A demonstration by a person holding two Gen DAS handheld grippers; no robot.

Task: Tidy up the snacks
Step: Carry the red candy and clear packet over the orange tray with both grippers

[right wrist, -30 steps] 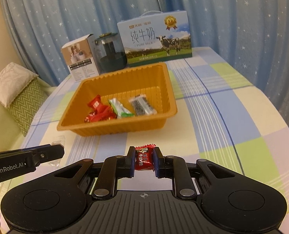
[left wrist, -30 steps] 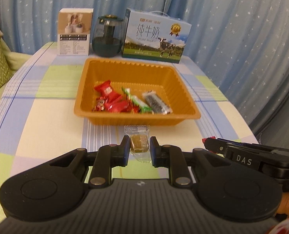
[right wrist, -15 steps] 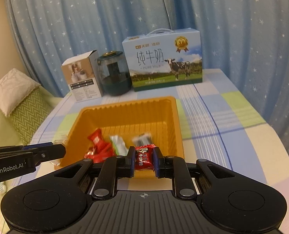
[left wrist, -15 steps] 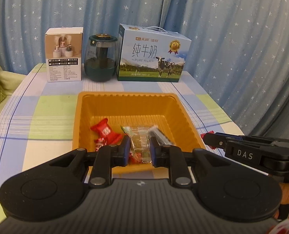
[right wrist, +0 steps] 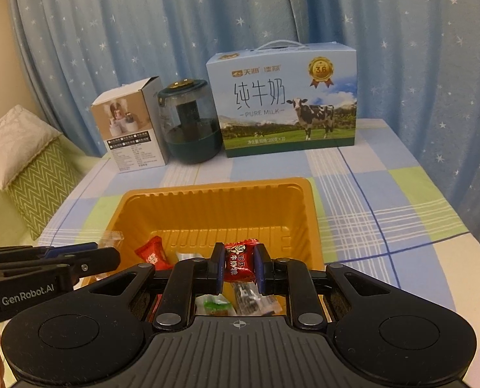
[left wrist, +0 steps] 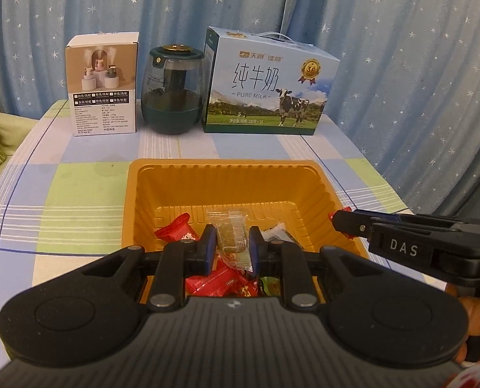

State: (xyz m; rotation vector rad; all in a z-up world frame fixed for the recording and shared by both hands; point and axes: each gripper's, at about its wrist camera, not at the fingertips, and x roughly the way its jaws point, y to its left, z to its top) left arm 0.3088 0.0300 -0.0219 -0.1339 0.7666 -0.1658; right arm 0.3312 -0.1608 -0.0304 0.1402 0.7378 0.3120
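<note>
An orange tray point(left wrist: 227, 187) point(right wrist: 214, 207) sits mid-table and holds several wrapped snacks: red candies point(left wrist: 175, 231), a green one point(right wrist: 215, 305) and a dark bar point(right wrist: 251, 297). My left gripper point(left wrist: 229, 247) is shut on a clear-wrapped brown candy point(left wrist: 230, 237) above the tray's near part. My right gripper point(right wrist: 238, 266) is shut on a red wrapped candy point(right wrist: 240, 263), also over the tray. Each gripper shows in the other's view, the right one point(left wrist: 340, 221) at the tray's right rim and the left one point(right wrist: 110, 255) at its left rim.
At the table's back stand a small white product box point(left wrist: 104, 84), a dark green jar point(left wrist: 173, 90) and a blue milk carton box point(left wrist: 269, 87). A checked tablecloth point(right wrist: 385, 213) covers the table. Blue starry curtains hang behind. A green cushion point(right wrist: 36, 174) lies left.
Both grippers rose from the table's front edge and moved forward over the tray, each carrying its candy. The clear-wrapped candy left the tablecloth.
</note>
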